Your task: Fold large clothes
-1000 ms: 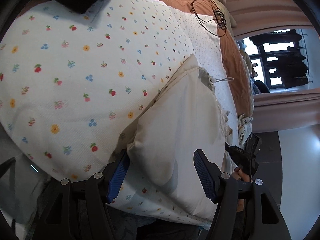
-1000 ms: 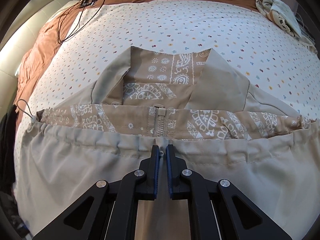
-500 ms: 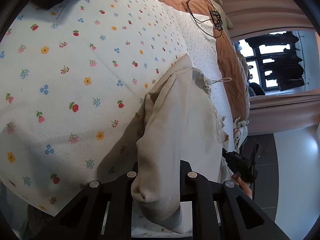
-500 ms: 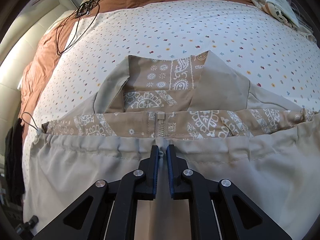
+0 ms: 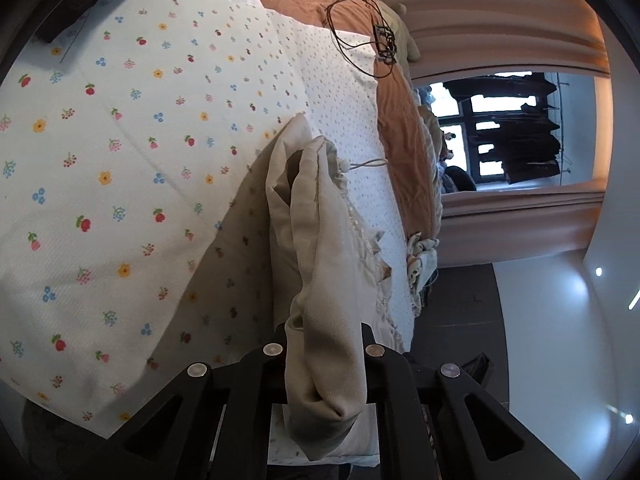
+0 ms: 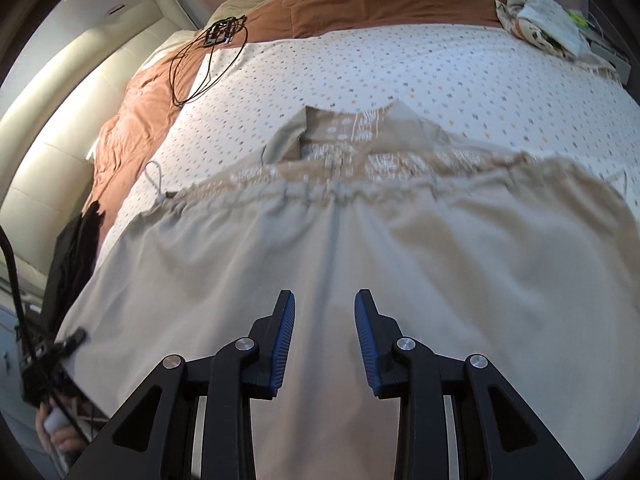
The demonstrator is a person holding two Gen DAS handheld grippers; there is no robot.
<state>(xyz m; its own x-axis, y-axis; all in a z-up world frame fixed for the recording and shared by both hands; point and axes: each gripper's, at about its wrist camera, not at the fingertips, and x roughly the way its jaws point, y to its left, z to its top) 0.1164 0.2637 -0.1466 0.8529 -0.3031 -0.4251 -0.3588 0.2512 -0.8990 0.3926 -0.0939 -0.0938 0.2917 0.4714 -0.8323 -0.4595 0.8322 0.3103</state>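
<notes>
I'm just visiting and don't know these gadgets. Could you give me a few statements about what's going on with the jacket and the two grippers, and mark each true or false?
1. The left gripper has a bunch of the beige jacket between its fingers. True.
2. The right gripper is clamped on the jacket. False: its blue pads stand apart and are opening, with nothing pinched.
3. The jacket lies on a flower-print sheet. True.
4. The black cable lies on the jacket. False: it lies beyond it, near the brown blanket.
</notes>
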